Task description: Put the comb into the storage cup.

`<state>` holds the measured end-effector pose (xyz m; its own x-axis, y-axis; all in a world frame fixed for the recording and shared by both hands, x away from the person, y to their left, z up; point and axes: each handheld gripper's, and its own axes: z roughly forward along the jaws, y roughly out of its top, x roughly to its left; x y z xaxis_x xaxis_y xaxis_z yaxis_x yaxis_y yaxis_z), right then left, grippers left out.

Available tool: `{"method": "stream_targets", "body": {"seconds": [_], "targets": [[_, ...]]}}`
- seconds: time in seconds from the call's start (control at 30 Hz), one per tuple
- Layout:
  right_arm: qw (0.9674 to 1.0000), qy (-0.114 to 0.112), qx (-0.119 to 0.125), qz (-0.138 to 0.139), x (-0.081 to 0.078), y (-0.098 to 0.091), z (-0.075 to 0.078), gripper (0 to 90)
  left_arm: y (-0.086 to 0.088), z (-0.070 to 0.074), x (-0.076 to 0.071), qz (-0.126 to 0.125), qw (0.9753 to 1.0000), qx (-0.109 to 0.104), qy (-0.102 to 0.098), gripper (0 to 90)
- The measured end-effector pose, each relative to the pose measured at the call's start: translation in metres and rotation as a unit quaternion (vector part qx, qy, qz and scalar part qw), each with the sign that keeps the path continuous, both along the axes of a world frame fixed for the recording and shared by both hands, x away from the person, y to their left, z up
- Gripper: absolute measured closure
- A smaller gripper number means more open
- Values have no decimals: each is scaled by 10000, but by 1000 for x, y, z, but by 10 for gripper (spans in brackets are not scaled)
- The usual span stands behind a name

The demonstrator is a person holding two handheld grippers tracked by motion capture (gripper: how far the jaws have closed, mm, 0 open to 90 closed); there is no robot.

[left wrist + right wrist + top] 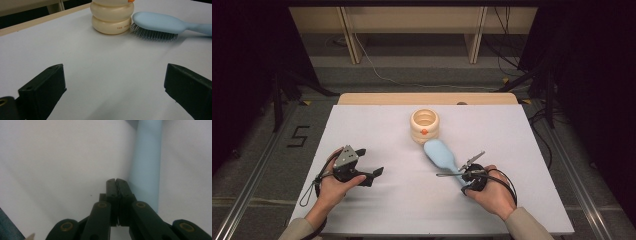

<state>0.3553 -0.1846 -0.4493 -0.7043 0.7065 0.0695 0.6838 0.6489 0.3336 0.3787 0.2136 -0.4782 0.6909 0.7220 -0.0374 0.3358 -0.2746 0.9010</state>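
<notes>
A light blue hairbrush (439, 154) lies bristles down in the middle of the white table, its handle toward the person's right hand. Just behind its head stands a cream ringed container (424, 125) with an orange spot on it. My right gripper (465, 182) is over the handle's end, pointing down. In the right gripper view its jaws (116, 181) are pressed together, shut on nothing, with the brush handle (146, 165) right beside them. My left gripper (370, 161) rests at the left, held open. Its wide-apart jaws (115, 75) face the container (111, 17) and the brush (155, 22).
The white sheet (377, 125) covers a wooden table whose far edge (427, 98) shows behind the container. Beyond it are grey floor, cables and wooden furniture legs (349, 35). Black cables trail from both grippers near the table's front.
</notes>
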Motion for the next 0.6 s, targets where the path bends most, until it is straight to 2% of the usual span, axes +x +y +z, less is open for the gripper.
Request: {"method": "stream_targets", "body": {"seconds": [0.07,0.1,0.13,0.23,0.27,0.3,0.33,0.37,0.43,0.47,0.6], "targets": [[9999,-26,87,69,-1,-1,1,873,0,0,0,-1,10000,-11,5,31],[9995,-42,280,139,-2,-2,2,850,1,0,0,2,10000,-18,10,32],[9995,-42,280,139,-2,-2,2,850,1,0,0,2,10000,-18,10,32],[9973,-212,682,174,-4,-4,6,815,1,0,1,12,10000,-26,15,36],[9973,-212,682,174,-4,-4,6,815,1,0,0,17,10000,-36,21,36],[9930,-338,1095,294,-5,-5,9,761,1,0,0,21,10000,-45,20,37],[9930,-338,1095,294,-5,-5,9,761,1,0,0,21,10000,-45,20,37],[9869,-540,1471,386,-5,-6,11,694,1,1,0,24,10000,-40,5,37],[9795,-750,1807,483,-4,-9,12,616,1,1,0,29,10000,-48,3,36],[9741,-906,2002,533,-4,-11,12,561,2,1,1,35,10000,-46,1,36],[9485,-1753,2563,629,-3,-19,16,380,2,1,1,46,10000,-61,-8,35]]}}
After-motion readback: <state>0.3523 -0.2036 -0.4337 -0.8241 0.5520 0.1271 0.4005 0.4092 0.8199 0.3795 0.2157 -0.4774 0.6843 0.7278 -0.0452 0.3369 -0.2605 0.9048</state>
